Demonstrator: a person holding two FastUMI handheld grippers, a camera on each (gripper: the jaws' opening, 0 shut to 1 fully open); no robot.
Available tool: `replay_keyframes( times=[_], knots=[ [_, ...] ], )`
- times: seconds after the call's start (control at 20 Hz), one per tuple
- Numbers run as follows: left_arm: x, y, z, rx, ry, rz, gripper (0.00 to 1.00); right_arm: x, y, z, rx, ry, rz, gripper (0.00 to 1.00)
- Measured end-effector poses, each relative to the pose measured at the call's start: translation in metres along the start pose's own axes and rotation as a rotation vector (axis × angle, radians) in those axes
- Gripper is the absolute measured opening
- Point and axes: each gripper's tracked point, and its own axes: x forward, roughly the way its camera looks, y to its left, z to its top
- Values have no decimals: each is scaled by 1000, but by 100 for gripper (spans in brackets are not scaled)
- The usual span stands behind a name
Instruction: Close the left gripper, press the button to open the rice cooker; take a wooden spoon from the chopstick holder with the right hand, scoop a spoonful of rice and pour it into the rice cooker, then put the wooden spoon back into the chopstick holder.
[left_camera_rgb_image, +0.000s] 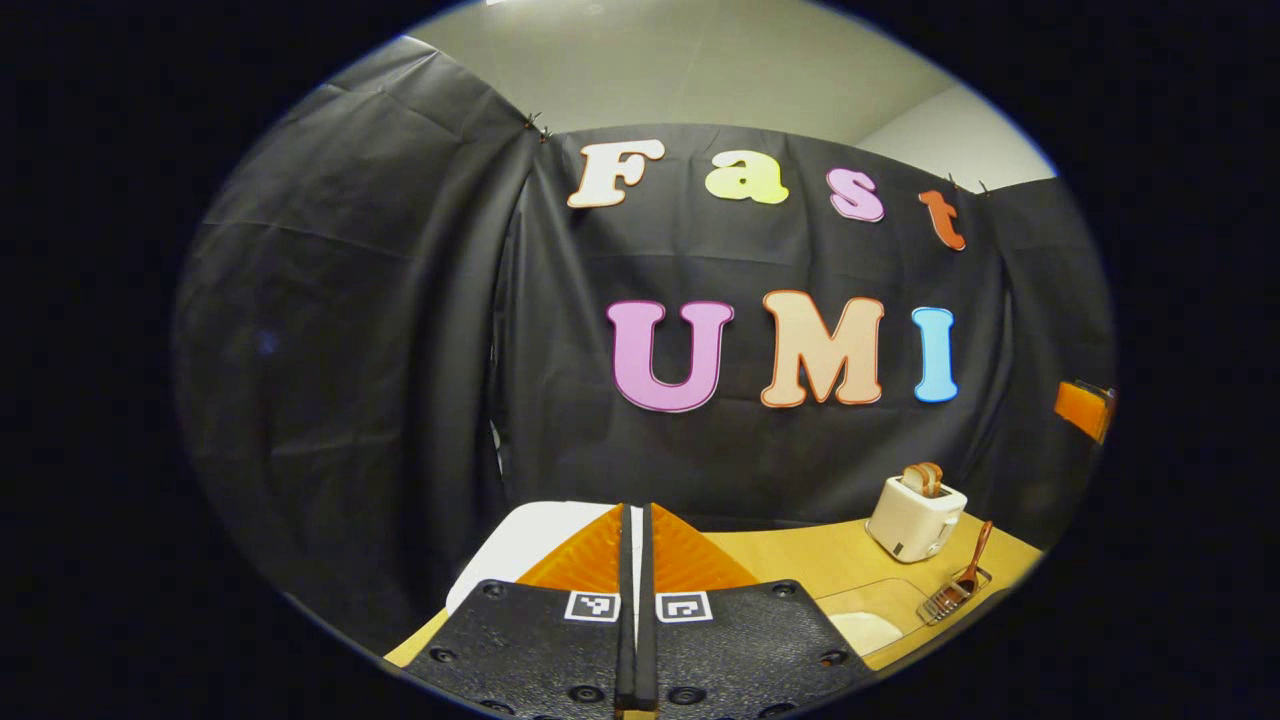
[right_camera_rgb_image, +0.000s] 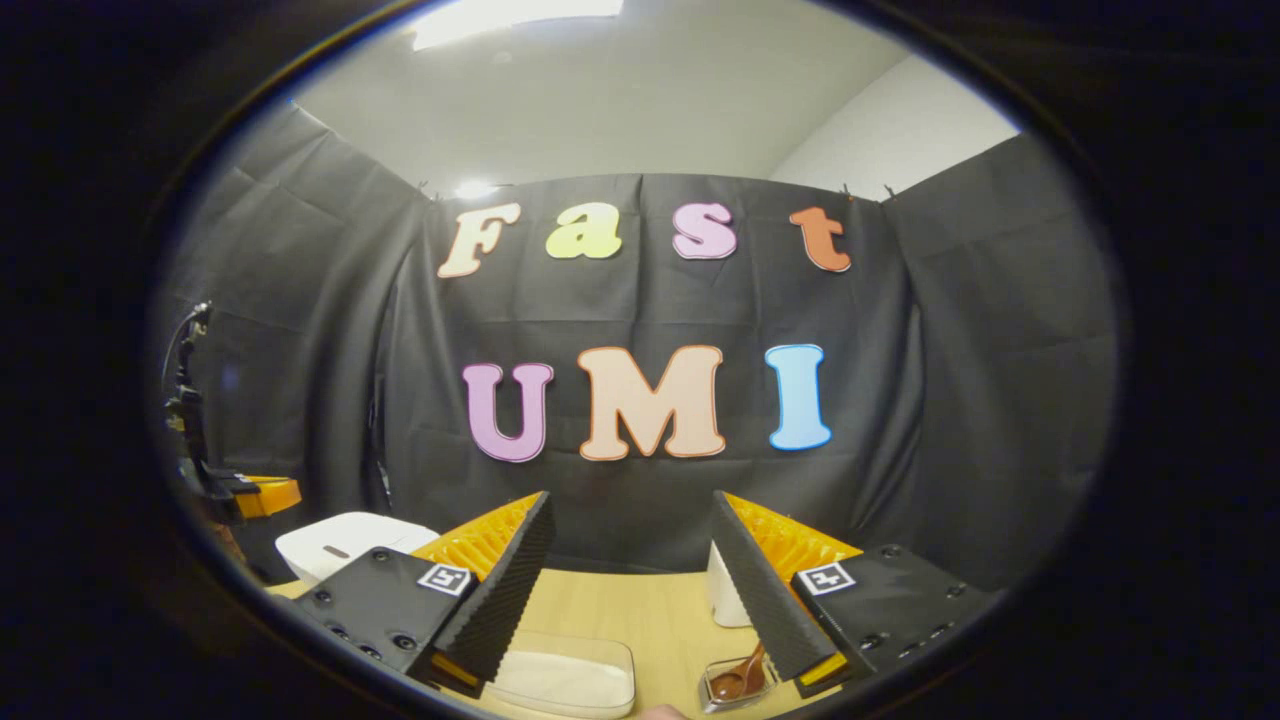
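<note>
left hand-held gripper (left_camera_rgb_image: 636, 525) fingers pressed together, nothing btwn, hovering over white rice cooker (left_camera_rgb_image: 535, 540) on table (left_camera_rgb_image: 800, 560). right hand-held gripper (right_camera_rgb_image: 632, 560) fingers wide apart. wooden spoon (left_camera_rgb_image: 972, 565) sits in chopstick holder (left_camera_rgb_image: 950, 598) beside toaster (left_camera_rgb_image: 914, 515); rice container (right_camera_rgb_image: 565, 675) near front.

White rice cooker (right_camera_rgb_image: 345, 541), brown wooden spoon (left_camera_rgb_image: 975, 558), cream toaster (left_camera_rgb_image: 913, 517), light wood table (left_camera_rgb_image: 800, 560).

A staged recording booth rather than a real kitchen: black cloth walls (right_camera_rgb_image: 1000, 380) pinned up under a plain white ceiling (right_camera_rgb_image: 620, 110), with a pale wooden worktop (left_camera_rgb_image: 800, 565) carrying a toaster (left_camera_rgb_image: 915, 517) and a rice cooker (right_camera_rgb_image: 345, 540)
</note>
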Motion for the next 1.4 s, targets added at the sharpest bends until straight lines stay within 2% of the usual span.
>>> replay_keyframes(
  times=[0.45, 0.85, 0.9, 1.0, 1.15, 1.25, 1.4],
  knots=[
    [36, 23, -74, -62, 185, -19, 0, -3, -14, -3, -19, 4, -98, 99],
    [41, 29, -118, -91, 311, -7, 0, -4, -19, 1, -36, -7, -132, 99],
    [41, 30, -114, -83, 281, -6, 0, -4, -19, 2, -38, -7, -131, 99],
    [40, 30, -125, -66, 330, -9, 0, -4, -17, 4, -43, -9, -123, 99],
    [44, 30, -119, -74, 312, 2, 0, -4, -16, 6, -38, -23, -113, 100],
    [45, 31, -113, -75, 279, 13, 0, -5, -17, 9, -41, -30, -106, 100],
    [44, 28, -86, -17, 212, 28, 0, -7, -21, 11, -39, -41, -103, 100]
  ],
)
